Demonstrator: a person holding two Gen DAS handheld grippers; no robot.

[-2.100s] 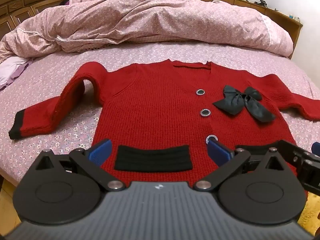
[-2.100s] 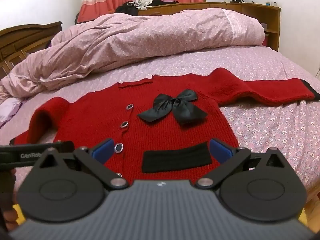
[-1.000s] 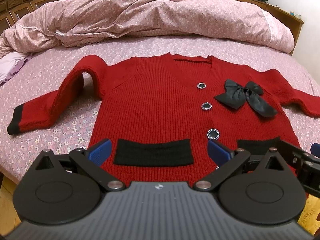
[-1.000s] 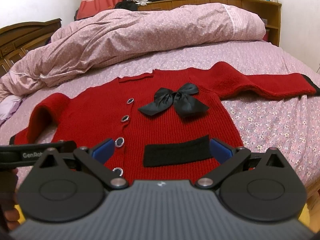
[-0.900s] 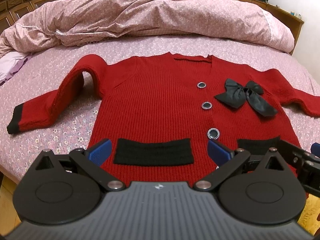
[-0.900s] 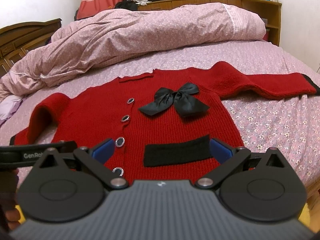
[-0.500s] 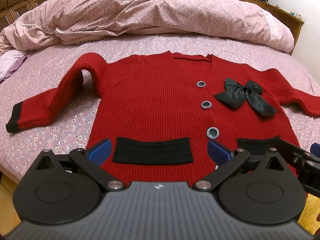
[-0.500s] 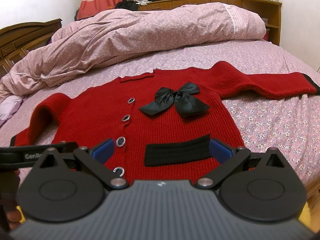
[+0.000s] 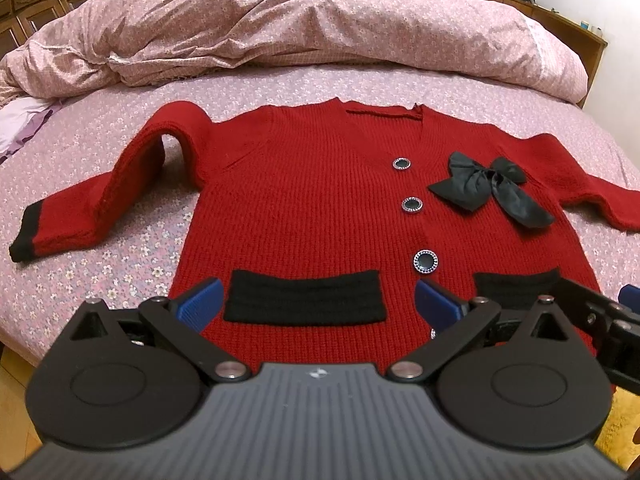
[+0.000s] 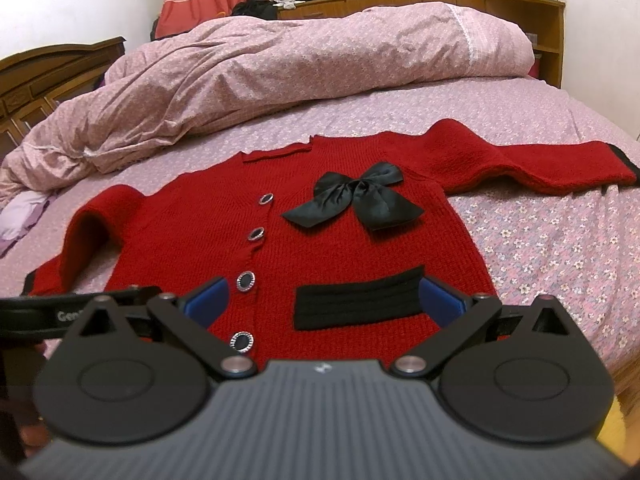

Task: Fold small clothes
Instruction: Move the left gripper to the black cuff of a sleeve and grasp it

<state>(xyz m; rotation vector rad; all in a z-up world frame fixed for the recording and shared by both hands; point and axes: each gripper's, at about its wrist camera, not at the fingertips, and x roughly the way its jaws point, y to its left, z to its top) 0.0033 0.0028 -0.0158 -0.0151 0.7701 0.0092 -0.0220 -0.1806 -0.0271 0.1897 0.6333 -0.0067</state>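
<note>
- A small red cardigan (image 9: 304,200) lies face up and spread flat on the bed (image 9: 120,256), its hem toward the near edge and its neckline toward the far side.
- The left gripper (image 9: 316,300) hovers low over the hem, blue fingers (image 9: 200,302) spread wide apart, with nothing between them.
- Framed right between those fingers is one black pocket band (image 9: 306,296); whether the tips touch the knit cannot be told from this angle.
- The right gripper (image 10: 324,300) sits over the other half of the hem, also wide open and empty, with the second black pocket band (image 10: 360,298) between its fingers.
- The two grippers are side by side: the left one shows as a black bar at the left edge of the right wrist view.
- A row of dark, silver-rimmed buttons (image 9: 412,204) runs down the middle of the front.
- A black satin bow (image 10: 354,200) rests on the chest, just beside the top buttons.
- One sleeve (image 9: 96,208) arches up at the shoulder and runs down to a black cuff on the sheet.
- The other sleeve (image 10: 532,164) stretches straight out sideways across the flowered sheet.
- A crumpled pink duvet (image 10: 300,68) is heaped across the bed beyond the cardigan, well apart from it.
- Behind the duvet runs a wooden headboard shelf (image 10: 500,8).
</note>
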